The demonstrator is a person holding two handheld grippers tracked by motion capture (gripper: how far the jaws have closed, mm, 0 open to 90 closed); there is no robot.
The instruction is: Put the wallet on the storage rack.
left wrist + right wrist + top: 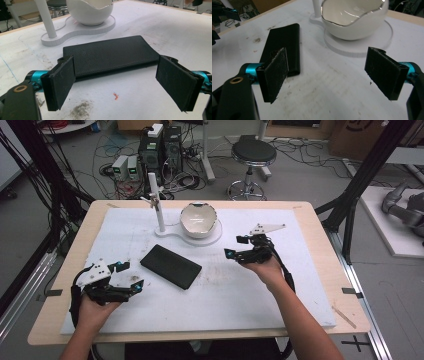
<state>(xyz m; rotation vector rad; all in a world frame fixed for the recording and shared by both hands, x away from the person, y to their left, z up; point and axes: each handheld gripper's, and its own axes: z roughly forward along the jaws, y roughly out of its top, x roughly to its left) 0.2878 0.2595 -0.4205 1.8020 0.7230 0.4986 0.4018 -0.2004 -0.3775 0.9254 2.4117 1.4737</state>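
In the high view a flat black case lies on the white mat between the two grippers, well in front of the white bowl on its stand. The left gripper sits near the case's left end, the right gripper further off to the right. In the left gripper view the jaws stand wide apart and empty, the case just beyond them. In the right gripper view the jaws are likewise spread wide, holding nothing, with the case behind the left jaw.

A white-topped table carries a black case and a white stand.
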